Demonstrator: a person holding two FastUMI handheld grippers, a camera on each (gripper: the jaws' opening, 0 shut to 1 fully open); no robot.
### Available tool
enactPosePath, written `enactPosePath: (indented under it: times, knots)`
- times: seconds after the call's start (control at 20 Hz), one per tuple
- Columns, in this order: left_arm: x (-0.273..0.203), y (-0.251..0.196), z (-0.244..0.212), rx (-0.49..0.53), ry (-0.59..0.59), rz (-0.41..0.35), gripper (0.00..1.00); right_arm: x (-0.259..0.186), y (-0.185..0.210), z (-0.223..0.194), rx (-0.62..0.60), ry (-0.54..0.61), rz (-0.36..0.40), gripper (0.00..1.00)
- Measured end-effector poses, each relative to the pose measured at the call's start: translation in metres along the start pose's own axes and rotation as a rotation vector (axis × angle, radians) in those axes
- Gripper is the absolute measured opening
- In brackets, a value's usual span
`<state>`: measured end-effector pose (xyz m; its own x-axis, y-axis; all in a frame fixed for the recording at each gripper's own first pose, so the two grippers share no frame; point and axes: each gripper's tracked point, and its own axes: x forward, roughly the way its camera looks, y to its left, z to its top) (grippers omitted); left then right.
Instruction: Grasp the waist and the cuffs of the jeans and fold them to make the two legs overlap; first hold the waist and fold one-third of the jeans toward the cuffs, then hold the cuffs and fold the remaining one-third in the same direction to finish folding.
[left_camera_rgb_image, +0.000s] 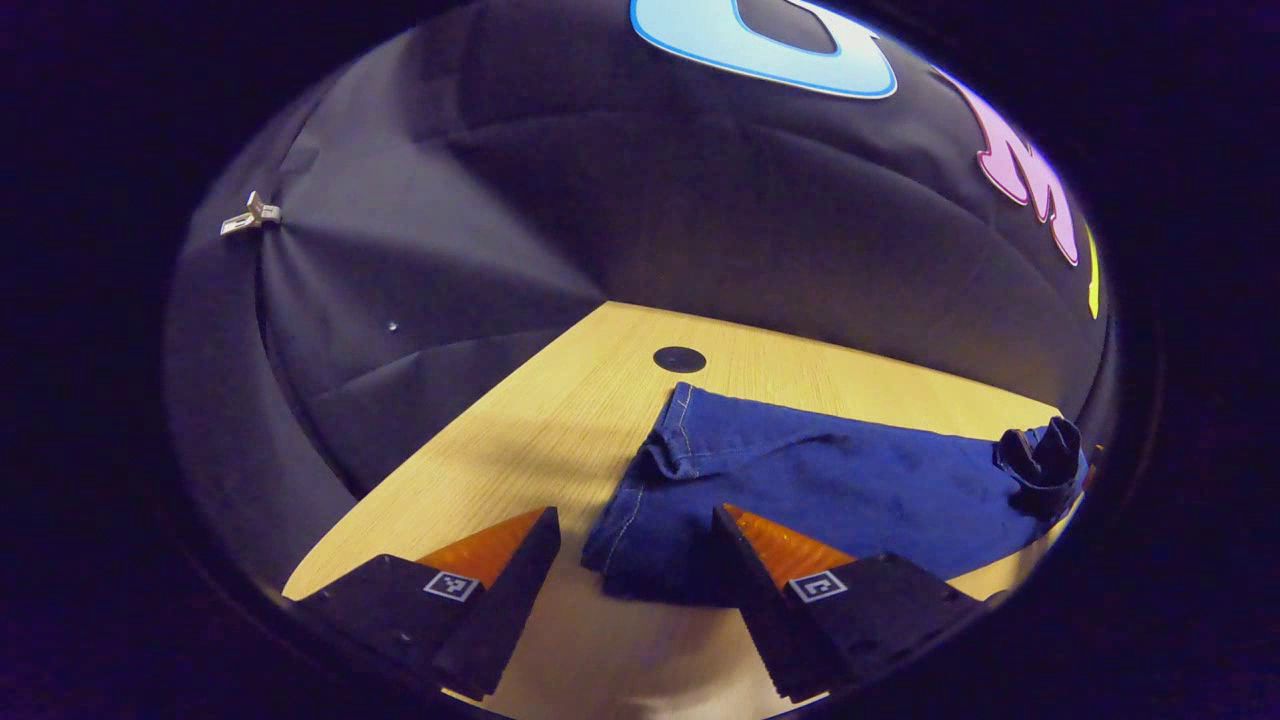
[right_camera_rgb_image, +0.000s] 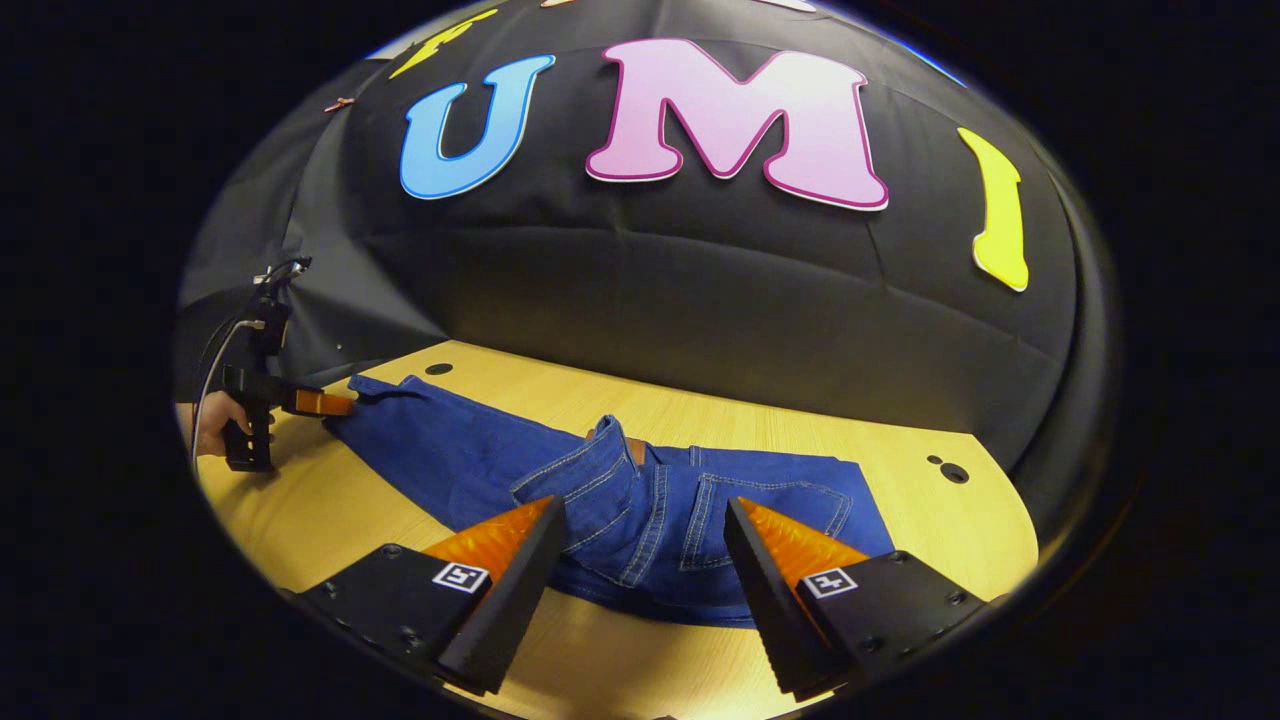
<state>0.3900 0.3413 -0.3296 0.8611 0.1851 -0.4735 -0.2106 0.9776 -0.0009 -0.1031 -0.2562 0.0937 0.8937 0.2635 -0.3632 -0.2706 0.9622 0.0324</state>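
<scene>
While jeans lie on table, both hand-held grippers spread, gripping nothing.

Bare table flanks the jeans — only the booth wall hems in behind.

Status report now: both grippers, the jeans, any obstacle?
Left gripper open at cuff end. Right gripper open at waist end. Blue denim jeans flat on wooden table, unfolded. No obstacle seen.

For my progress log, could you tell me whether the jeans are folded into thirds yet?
Not yet: the jeans lie stretched along the table, waist end bunched; both grippers open.
</scene>
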Motion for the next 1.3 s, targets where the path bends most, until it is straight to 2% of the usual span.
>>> enactPosePath:
  times: [0.05, 0.15, 0.25, 0.3, 0.35, 0.45, 0.5, 0.55, 0.6, 0.65, 0.7, 0.85, 1.0, 1.2, 1.3]
  knots:
    - [0.002, 0.002, -0.008, 0.009, 0.043, 0.007, 0.96, 0.000, -0.001, -0.001, 0.006, 0.004, 0.000, 0.97]
    - [0.006, -0.003, -0.008, 0.042, 0.054, 0.008, 0.99, 0.000, -0.007, -0.007, 0.019, 0.018, -0.002, 0.97]
    - [0.010, -0.004, -0.010, 0.061, 0.082, 0.001, 0.96, -0.002, -0.011, -0.013, 0.034, 0.032, -0.002, 0.97]
    - [0.008, -0.005, -0.013, 0.073, 0.119, -0.014, 1.00, -0.003, -0.012, -0.016, 0.042, 0.040, -0.002, 0.97]
    - [0.010, -0.009, -0.016, 0.081, 0.141, -0.037, 0.96, -0.003, -0.014, -0.019, 0.049, 0.050, -0.002, 0.97]
    - [0.009, -0.014, -0.018, 0.124, 0.187, -0.077, 0.96, -0.006, -0.017, -0.026, 0.064, 0.069, -0.004, 0.94]
    - [0.014, -0.018, -0.020, 0.125, 0.192, -0.100, 0.95, -0.006, -0.018, -0.028, 0.075, 0.074, -0.006, 0.98]
    - [0.011, -0.023, -0.017, 0.104, 0.187, -0.110, 0.87, -0.006, -0.019, -0.030, 0.085, 0.077, -0.006, 0.98]
    - [0.010, -0.029, -0.018, 0.088, 0.183, -0.111, 0.57, -0.008, -0.021, -0.034, 0.090, 0.085, -0.006, 0.97]
    - [0.009, -0.032, -0.019, 0.065, 0.176, -0.106, 0.54, -0.009, -0.024, -0.036, 0.090, 0.089, -0.008, 0.97]
    - [0.008, -0.035, -0.020, 0.047, 0.182, -0.097, 0.43, -0.009, -0.027, -0.036, 0.088, 0.092, -0.010, 0.97]
    - [0.008, -0.039, -0.019, 0.041, 0.201, -0.094, 0.27, -0.010, -0.035, -0.036, 0.089, 0.089, -0.022, 0.97]
    - [0.006, -0.040, -0.014, -0.036, 0.173, -0.068, 0.07, -0.013, -0.040, -0.035, 0.103, 0.083, -0.029, 0.97]
    - [0.002, -0.042, -0.011, -0.073, 0.169, -0.037, 0.07, -0.018, -0.042, -0.030, 0.095, 0.074, -0.026, 0.97]
    - [-0.006, -0.050, 0.007, -0.121, 0.107, -0.053, 0.10, -0.021, -0.048, -0.022, 0.085, 0.054, -0.033, 0.97]
